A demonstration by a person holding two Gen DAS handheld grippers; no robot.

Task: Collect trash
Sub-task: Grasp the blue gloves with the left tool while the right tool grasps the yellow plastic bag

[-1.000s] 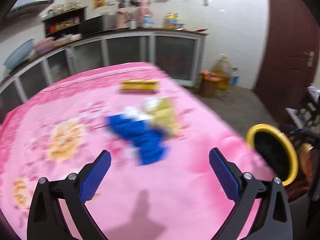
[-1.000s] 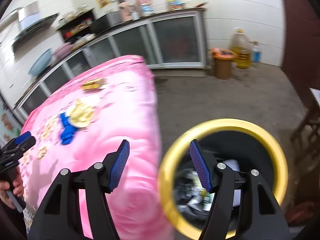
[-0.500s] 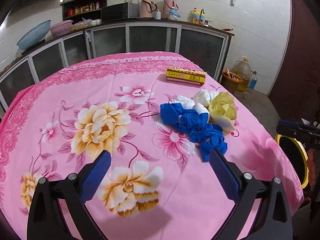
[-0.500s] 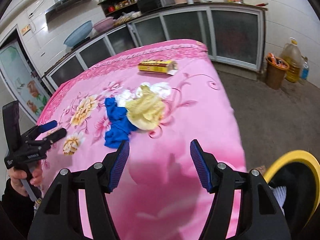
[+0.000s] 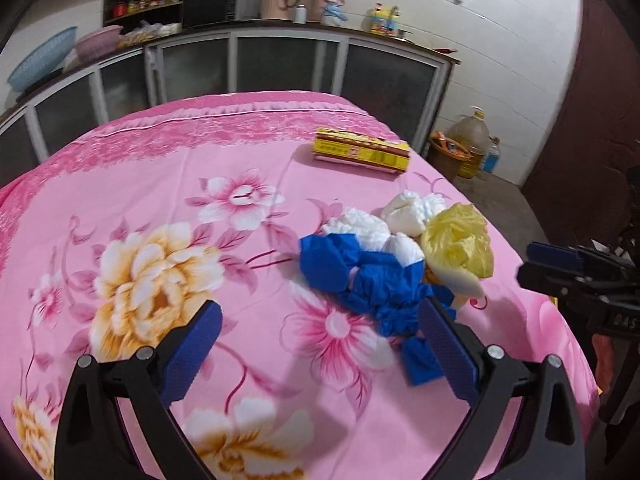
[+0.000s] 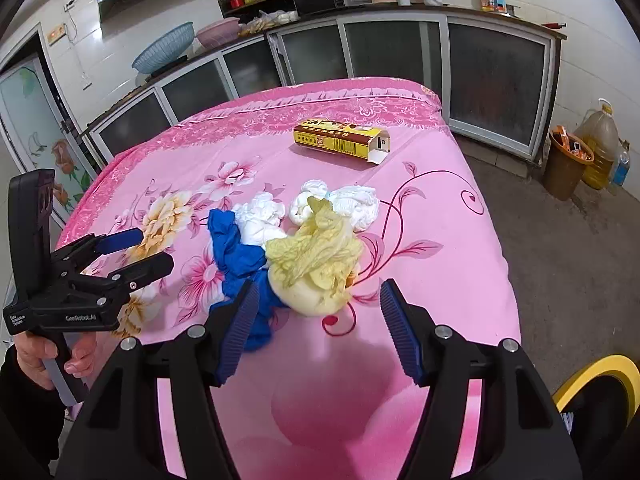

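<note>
A heap of trash lies on the pink flowered tablecloth [image 5: 168,184]: crumpled blue plastic [image 5: 372,280], white tissue wads [image 5: 368,232] and a yellow cabbage piece [image 5: 460,248]. A yellow carton [image 5: 360,154] lies farther back. My left gripper [image 5: 320,352] is open and empty, its right finger just beside the blue plastic. My right gripper [image 6: 320,328] is open and empty, close in front of the cabbage piece [image 6: 316,264], with the blue plastic [image 6: 236,256] at its left finger. The tissue wads [image 6: 340,200] and the carton [image 6: 340,142] lie beyond.
A black bin with a yellow rim [image 6: 592,376] stands on the floor at the table's right corner. Kitchen cabinets [image 6: 400,52] run along the far wall. A brown pail [image 6: 564,168] and an oil jug [image 6: 600,140] stand on the floor to the right.
My right gripper has swung from over the bin back to the table and closed in on the cabbage piece. My left gripper has moved nearer to the blue plastic. Both stay open.
</note>
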